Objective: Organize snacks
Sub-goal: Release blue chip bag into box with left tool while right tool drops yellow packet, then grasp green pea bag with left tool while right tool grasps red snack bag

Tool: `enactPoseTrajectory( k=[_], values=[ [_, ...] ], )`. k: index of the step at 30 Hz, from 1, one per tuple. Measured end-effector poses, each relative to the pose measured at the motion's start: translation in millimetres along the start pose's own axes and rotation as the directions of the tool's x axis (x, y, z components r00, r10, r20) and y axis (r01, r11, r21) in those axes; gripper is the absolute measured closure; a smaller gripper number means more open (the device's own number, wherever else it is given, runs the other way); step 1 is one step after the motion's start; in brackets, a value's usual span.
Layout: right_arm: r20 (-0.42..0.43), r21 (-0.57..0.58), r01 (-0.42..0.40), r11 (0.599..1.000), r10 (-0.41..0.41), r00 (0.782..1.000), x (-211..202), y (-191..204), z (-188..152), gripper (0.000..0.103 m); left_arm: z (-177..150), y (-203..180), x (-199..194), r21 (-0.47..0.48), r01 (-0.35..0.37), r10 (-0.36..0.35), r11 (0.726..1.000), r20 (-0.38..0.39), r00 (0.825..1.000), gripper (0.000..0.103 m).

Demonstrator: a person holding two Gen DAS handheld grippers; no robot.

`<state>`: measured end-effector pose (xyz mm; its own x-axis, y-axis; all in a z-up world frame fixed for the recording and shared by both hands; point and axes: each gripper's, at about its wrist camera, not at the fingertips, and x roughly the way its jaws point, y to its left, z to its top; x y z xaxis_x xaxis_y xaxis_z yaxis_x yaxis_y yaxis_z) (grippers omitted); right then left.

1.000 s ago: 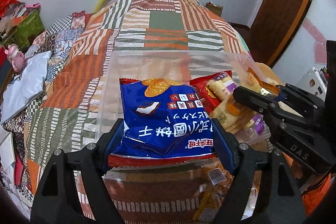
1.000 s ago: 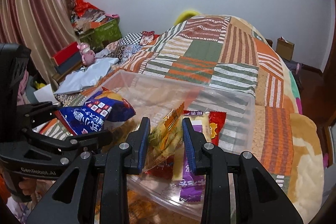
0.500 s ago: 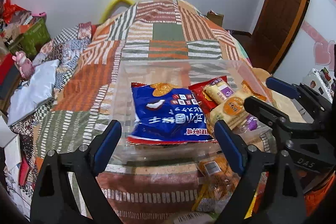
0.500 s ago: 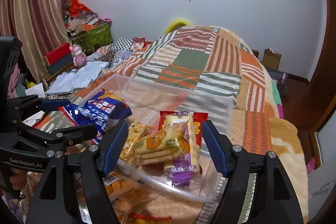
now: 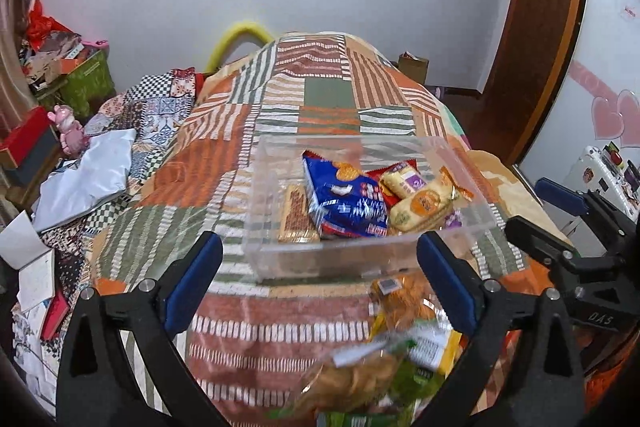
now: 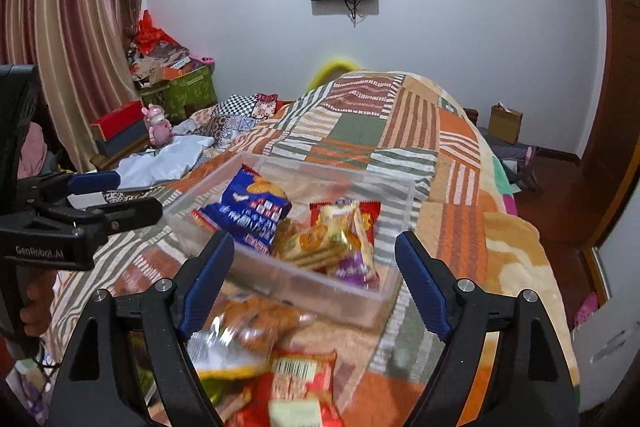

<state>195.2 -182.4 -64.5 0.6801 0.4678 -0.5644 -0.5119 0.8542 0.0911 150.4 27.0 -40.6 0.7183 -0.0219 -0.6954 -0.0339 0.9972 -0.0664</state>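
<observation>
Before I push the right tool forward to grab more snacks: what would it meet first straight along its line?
Probably the near wall of the clear plastic bin on the patchwork quilt. The open right tool points there, above the loose snack packets. Depth is hard to judge in this view.

Clear rectangular plastic bin (image 5: 372, 259) on the striped patchwork bedspread (image 5: 224, 163): packets fill its 3 o'clock half; the 9 o'clock strip beside the blue biscuit bag (image 5: 344, 201) is bare. Loose blurred snack packets (image 6: 248, 339) crowd 6 o'clock. Bedspread at 9 and 12 o'clock lies open.
</observation>
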Motion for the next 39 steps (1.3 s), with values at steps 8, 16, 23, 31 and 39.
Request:
enactPoseTrajectory(
  k=[8,16,23,31,39],
  values=[
    [-0.021,0.051,-0.015,0.999,0.017,1.0,-18,2,-33,0.021,-40,6,-13,-0.016,-0.01,0.01,1.0,-0.02,1.0,0.004],
    [-0.089,0.077,-0.027,0.997,0.034,0.995,-15,8,-66,0.021,-79,8,-3,-0.018,0.012,-0.014,1.0,-0.087,0.996,0.004],
    [-0.128,0.077,-0.024,0.997,0.034,0.991,-13,14,-90,0.021,-103,7,-5,-0.046,0.03,-0.035,0.998,-0.103,0.994,0.004],
    [-0.143,0.069,0.005,0.998,0.005,0.99,-5,15,-100,0.021,-120,-13,-14,-0.022,0.06,-0.062,0.998,-0.098,0.993,0.004],
    [-0.184,0.07,0.007,0.998,0.006,0.983,13,8,-97,0.021,-134,-18,3,-0.059,0.068,-0.077,0.996,-0.159,0.984,0.004]
  ],
)
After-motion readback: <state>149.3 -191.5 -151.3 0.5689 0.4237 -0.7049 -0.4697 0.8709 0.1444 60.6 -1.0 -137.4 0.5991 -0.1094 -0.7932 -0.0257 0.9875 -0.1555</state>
